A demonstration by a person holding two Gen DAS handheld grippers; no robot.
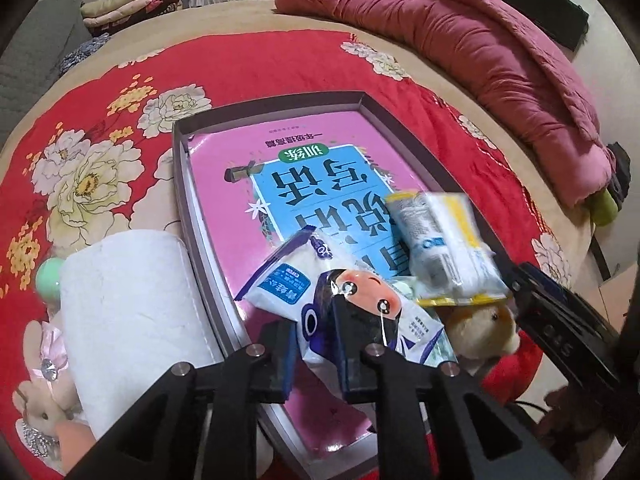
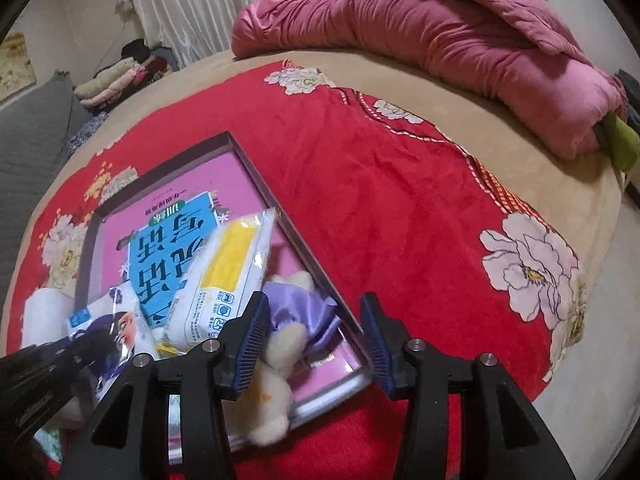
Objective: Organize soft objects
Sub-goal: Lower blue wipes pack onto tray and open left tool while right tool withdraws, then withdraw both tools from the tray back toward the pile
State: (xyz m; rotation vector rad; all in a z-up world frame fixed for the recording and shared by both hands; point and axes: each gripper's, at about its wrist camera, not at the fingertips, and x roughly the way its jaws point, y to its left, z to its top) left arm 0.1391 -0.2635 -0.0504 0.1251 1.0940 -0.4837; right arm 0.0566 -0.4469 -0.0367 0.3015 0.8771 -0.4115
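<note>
A shallow grey box (image 1: 276,100) lies on the bed with a pink and blue book (image 1: 320,168) flat inside. My left gripper (image 1: 318,350) is shut on a white and blue tissue pack with a cartoon face (image 1: 360,296) at the box's near end. A second blue-labelled pack (image 1: 276,280) lies under it. A yellow and white tissue pack (image 2: 228,280) rests tilted on the book, blurred in the left wrist view. Beside that pack my right gripper (image 2: 314,340) stands open. A cream plush toy in a purple dress (image 2: 296,312) lies between and below its fingers, untouched.
A white paper roll (image 1: 132,300), a green ball (image 1: 48,280) and a plush rabbit with a pink bow (image 1: 44,380) sit left of the box on the red flowered blanket (image 2: 400,200). A rolled pink quilt (image 2: 440,28) lies at the back, folded clothes (image 1: 128,4) far left.
</note>
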